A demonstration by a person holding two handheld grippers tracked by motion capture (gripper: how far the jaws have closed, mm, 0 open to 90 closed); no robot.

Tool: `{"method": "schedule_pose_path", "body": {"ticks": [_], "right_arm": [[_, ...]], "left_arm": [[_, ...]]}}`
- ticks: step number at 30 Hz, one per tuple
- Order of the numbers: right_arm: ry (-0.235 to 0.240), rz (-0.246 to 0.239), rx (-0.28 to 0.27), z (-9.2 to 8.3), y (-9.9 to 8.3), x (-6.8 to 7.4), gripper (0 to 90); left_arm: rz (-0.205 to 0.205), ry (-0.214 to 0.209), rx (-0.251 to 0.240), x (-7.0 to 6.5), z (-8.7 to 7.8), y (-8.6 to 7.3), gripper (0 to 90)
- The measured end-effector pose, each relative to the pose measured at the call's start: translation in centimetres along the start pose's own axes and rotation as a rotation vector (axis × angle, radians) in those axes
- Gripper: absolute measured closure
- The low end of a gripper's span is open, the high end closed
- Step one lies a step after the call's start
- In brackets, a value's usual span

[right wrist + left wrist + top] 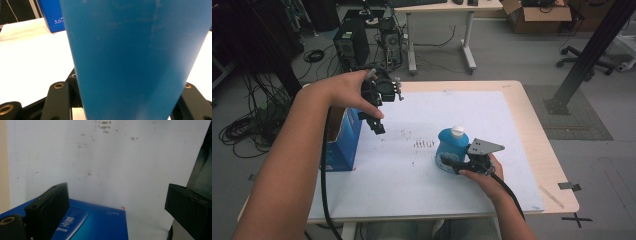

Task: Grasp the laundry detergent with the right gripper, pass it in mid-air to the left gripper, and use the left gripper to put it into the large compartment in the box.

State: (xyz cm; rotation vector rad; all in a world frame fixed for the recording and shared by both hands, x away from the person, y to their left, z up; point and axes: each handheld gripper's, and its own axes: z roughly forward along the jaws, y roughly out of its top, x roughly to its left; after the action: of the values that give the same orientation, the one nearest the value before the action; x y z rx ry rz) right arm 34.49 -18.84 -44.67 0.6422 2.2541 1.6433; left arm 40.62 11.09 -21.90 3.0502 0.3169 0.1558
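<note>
Blue bottle (451,149) is clamped in the right gripper (451,164); left gripper (377,112) jaws gape wide, empty.

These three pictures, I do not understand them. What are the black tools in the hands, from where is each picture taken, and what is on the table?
A person holds a hand-held two-jaw gripper in each hand. The high view looks down from above the person. Each of the other two views comes from a camera riding on one gripper, looking along its black jaws.

A white sheet covers the table. On it stand a blue bottle with a white cap and, at the left edge, a blue box.

The right gripper is shut on the bottle. The left gripper hangs open above the box, holding nothing.
</note>
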Motion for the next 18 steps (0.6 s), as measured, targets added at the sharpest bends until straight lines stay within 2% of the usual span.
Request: {"method": "schedule_pose_path", "body": {"ticks": [4,9,16,18], "right_arm": [[-0.005,-0.010,0.011,0.0,0.2,0.1,44.0],[0.013,-0.009,0.033,-0.1,0.7,0.1,44.1],[0.037,-0.036,0.016,-0.7,2.3,0.1,44.2],[0.055,-0.056,0.014,-1.1,3.3,0.0,44.2]], "left_arm": [[-0.004,-0.001,0.001,0.0,-0.1,-0.1,5.8],[-0.009,-0.003,-0.002,-0.1,-0.3,-0.1,5.7],[-0.005,-0.008,-0.005,-0.2,-0.4,0.0,5.7],[-0.004,-0.009,-0.005,-0.3,-0.5,0.0,5.7]]}}
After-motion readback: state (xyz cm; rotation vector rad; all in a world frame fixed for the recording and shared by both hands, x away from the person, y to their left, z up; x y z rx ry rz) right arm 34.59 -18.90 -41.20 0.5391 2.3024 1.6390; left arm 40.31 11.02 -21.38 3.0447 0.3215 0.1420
